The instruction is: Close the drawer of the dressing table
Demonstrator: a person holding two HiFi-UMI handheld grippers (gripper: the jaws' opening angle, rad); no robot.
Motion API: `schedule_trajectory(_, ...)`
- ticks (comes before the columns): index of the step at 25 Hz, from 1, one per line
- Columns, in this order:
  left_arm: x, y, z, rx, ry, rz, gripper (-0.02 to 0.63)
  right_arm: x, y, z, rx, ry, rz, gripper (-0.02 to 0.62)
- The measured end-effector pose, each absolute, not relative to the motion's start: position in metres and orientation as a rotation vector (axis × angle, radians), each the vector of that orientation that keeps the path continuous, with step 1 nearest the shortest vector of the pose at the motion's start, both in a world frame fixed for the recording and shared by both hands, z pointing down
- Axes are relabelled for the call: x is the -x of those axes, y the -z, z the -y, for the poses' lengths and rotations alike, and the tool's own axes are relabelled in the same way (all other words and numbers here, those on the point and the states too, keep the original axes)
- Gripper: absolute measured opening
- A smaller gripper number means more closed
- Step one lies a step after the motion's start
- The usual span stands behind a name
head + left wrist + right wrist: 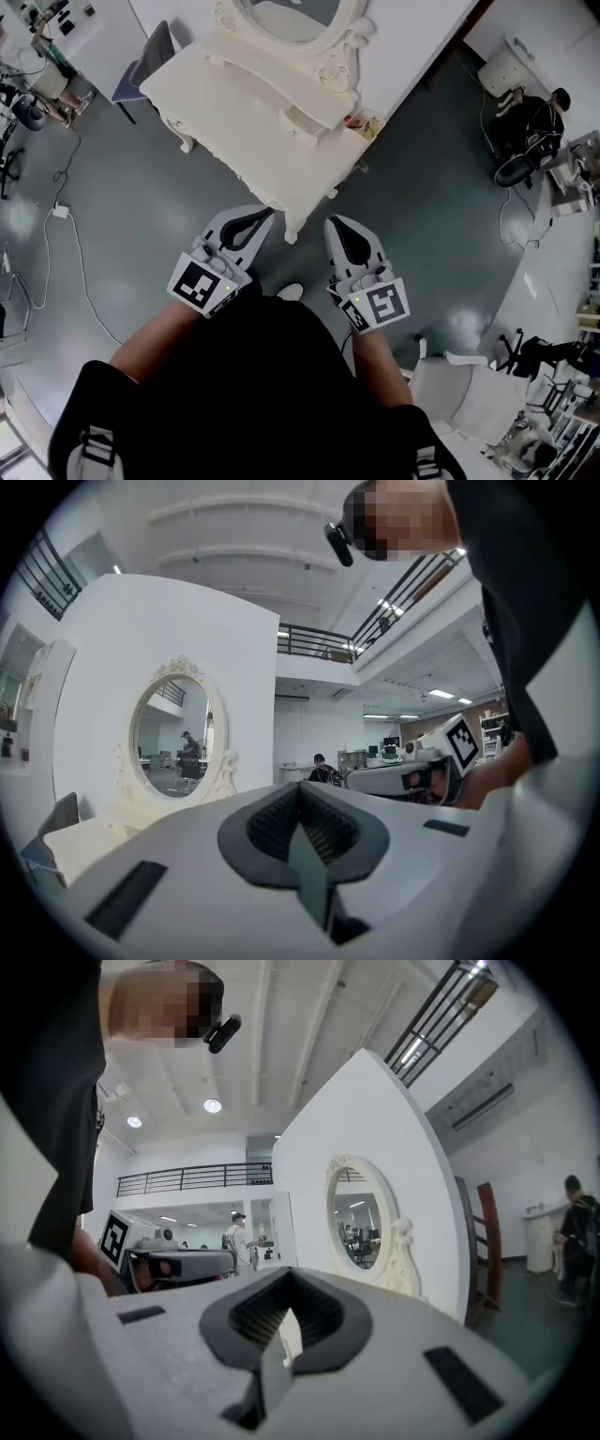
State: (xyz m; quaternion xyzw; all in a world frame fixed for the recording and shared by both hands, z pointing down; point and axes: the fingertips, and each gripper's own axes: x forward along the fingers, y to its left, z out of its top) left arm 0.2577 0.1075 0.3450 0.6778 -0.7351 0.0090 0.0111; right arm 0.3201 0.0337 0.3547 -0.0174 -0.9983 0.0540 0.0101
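The cream dressing table (pixel 239 131) with its oval mirror (pixel 286 19) stands ahead of me, its near corner pointing at me. A small drawer (pixel 302 126) in the raised tier under the mirror seems to stick out a little. My left gripper (pixel 265 215) and right gripper (pixel 333 224) hover side by side just short of that corner, both level, shut and empty. The left gripper view shows closed jaws, with the mirror (pixel 173 728) to the left and the right gripper (pixel 403 778) alongside. The right gripper view shows the mirror (pixel 362 1227) and the left gripper (pixel 178 1262).
A grey-blue chair (pixel 150 58) stands at the table's far left end. A white cable and plug (pixel 61 211) lie on the grey floor to the left. A person (pixel 536 122) sits at the back right. A white chair (pixel 469 389) is at my right.
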Motion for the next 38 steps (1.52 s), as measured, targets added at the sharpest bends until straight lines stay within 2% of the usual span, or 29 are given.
schedule_trajectory(8,-0.229,-0.349,-0.127,-2.171,-0.016,2.21,-0.006,-0.294,-0.363,-0.057,-0.03,-0.202,3.07,0.002)
schedule_trajectory(27,-0.076,-0.355,-0.195,-2.428,0.028,1.885,-0.005,-0.144,-0.374,-0.137,-0.412,-0.207,2.962,0.002)
schedule_trajectory(38,-0.024,-0.362,-0.216,-2.476,0.062,1.788,-0.005,-0.103,-0.389,-0.163,-0.552,-0.246,2.9,0.002)
